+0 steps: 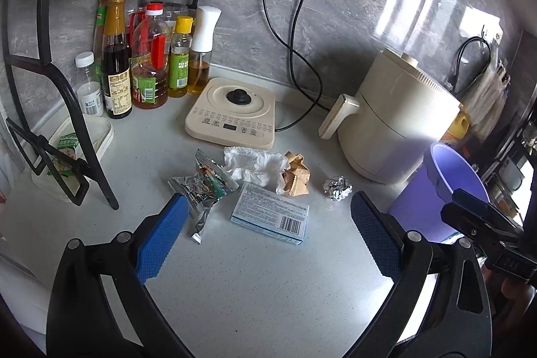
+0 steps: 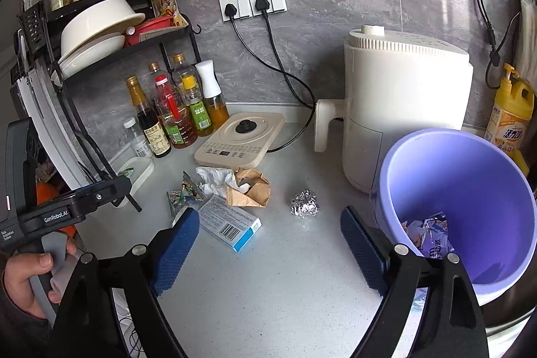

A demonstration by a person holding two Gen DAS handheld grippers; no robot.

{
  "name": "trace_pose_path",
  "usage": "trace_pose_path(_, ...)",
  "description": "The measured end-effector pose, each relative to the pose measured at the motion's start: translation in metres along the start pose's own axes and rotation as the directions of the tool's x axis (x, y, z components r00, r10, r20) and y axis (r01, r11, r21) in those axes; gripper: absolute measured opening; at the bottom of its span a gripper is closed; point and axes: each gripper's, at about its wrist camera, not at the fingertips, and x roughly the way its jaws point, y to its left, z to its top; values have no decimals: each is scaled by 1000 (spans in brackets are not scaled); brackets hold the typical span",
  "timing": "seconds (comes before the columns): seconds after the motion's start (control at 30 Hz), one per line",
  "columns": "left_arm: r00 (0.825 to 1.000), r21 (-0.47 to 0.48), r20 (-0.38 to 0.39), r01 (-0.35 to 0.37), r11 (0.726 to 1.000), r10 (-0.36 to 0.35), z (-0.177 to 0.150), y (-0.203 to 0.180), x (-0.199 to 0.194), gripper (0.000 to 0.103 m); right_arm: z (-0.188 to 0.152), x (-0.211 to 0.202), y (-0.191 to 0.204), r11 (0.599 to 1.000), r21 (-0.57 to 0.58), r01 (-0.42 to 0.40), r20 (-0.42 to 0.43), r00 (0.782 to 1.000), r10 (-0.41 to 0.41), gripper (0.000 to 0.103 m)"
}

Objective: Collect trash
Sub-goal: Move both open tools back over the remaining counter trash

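Trash lies on the grey counter: a silver snack wrapper (image 1: 201,187) (image 2: 183,195), a crumpled white tissue (image 1: 255,165) (image 2: 216,178), crumpled brown paper (image 1: 297,175) (image 2: 251,188), a blue-and-white box (image 1: 270,213) (image 2: 230,222) and a foil ball (image 1: 337,188) (image 2: 304,204). A purple bin (image 2: 470,190) (image 1: 443,180) on the right holds some wrappers. My left gripper (image 1: 265,223) is open above the box. My right gripper (image 2: 268,237) is open and empty, between the box and the bin.
A cream air fryer (image 1: 396,119) (image 2: 399,99) stands behind the bin. A cream kettle base (image 1: 231,114) (image 2: 240,140), several oil and sauce bottles (image 1: 144,56) (image 2: 171,109), a black rack (image 2: 100,32) and a white tray (image 1: 84,143) fill the back left.
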Motion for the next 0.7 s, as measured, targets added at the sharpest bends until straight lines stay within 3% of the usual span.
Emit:
trace_pose_path(0.3,997,-16,-73,5,1000,-6,-10,28,38,83,-6,33,17,1000,-15,5,-89,996,-6,74)
trace_pose_path(0.7,989,-36,-142,-49,998,43,1,57,99,83,3,84,20,1000,-20,5,-158,987,-8,71)
